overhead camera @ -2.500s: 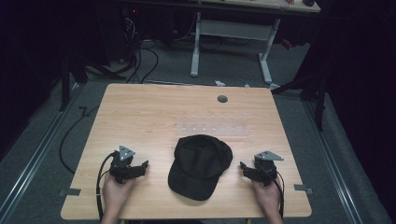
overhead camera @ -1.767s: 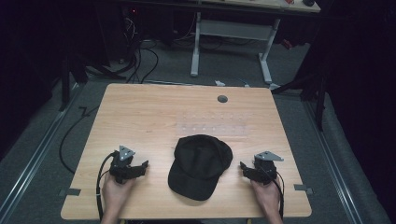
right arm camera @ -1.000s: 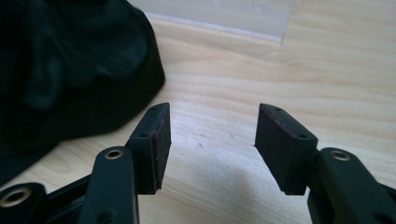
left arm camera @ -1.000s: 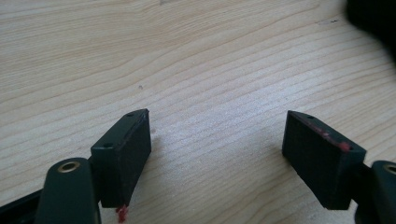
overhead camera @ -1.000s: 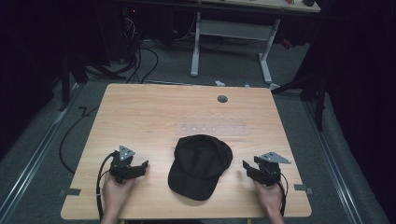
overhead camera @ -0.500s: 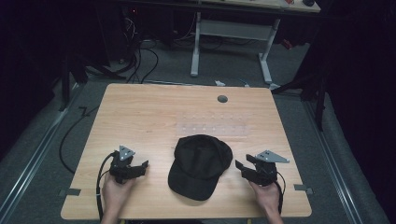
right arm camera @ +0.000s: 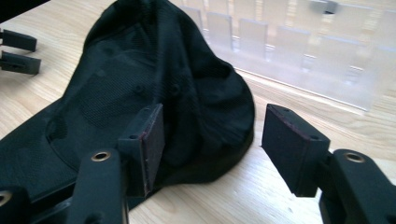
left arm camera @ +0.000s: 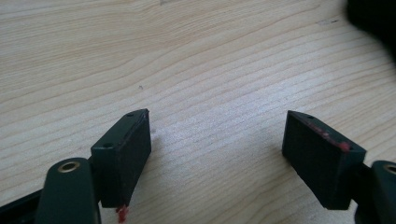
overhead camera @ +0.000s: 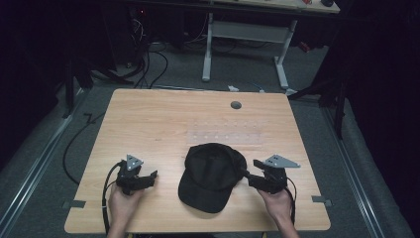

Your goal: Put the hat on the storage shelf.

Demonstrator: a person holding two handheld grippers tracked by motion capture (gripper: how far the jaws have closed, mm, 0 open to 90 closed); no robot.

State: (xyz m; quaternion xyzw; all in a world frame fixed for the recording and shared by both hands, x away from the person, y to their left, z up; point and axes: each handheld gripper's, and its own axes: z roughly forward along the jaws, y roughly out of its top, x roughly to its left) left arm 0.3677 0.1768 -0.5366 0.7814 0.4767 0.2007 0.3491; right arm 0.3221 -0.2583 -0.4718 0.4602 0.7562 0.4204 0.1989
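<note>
So far little is done: the cap [overhead camera: 212, 174] lies flat on the near middle of the table [overhead camera: 148, 119], crown up and brim toward the person, with nothing gripping it. The right gripper [overhead camera: 249, 176] sits at the cap's right edge; in the right gripper view its jaws have just been opening and now stand spread, one pad over the crown's fabric and the other over bare wood, so the cap's rear rim lies between them but is not pressed. The left gripper [overhead camera: 152, 176] rests on the table well apart from the cap, on its left, its jaws also spread over bare wood with nothing between them. A clear tray [right arm camera: 299, 51] lies just behind the cap. I judge this the approach: the right jaws have yet to close on the rim, the left gripper has yet to come in, and whatever is to be done with the cap is all left.
</note>
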